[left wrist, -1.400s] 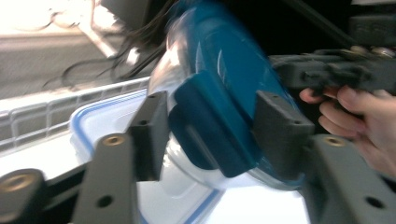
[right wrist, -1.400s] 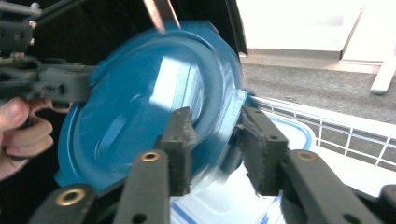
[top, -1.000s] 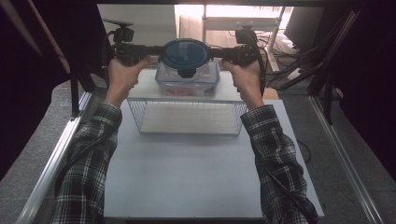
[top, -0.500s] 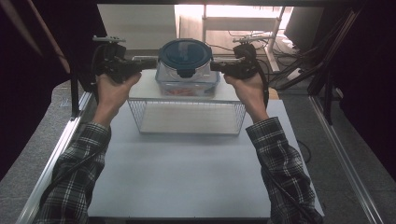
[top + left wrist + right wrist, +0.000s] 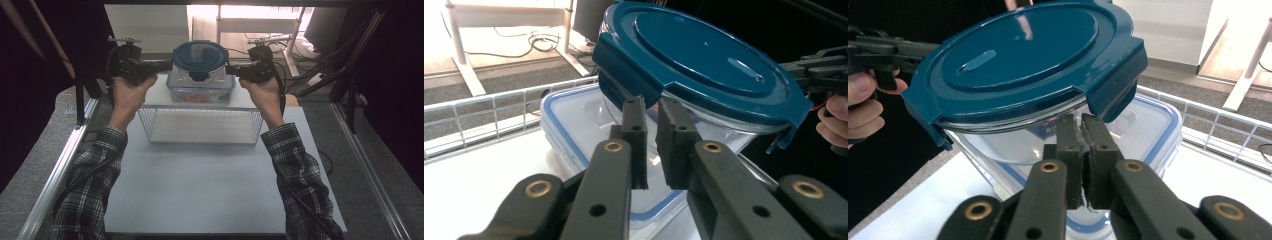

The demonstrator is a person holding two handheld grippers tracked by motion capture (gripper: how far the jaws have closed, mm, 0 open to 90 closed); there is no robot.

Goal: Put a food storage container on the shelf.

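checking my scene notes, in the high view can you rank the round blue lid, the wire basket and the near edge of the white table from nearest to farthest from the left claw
1. Round dark blue plastic lid, just right of the left claw, on the clear container.
2. Wire mesh basket, lower in the picture, toward the person, in front of the containers.
3. Near edge of the white table, at the bottom between the sleeves.

The left hand-held gripper (image 5: 651, 127) points its two black jaws at the near latch flap of a round glass container's dark blue lid (image 5: 704, 60), jaws nearly together with a thin gap and nothing between them, having just been closing. Below sits a clear rectangular container with a blue-rimmed lid (image 5: 569, 135) on the white worktop (image 5: 479, 175). A white wire rack (image 5: 489, 115) runs behind. The other hand-held gripper (image 5: 819, 70) meets the lid's far edge.
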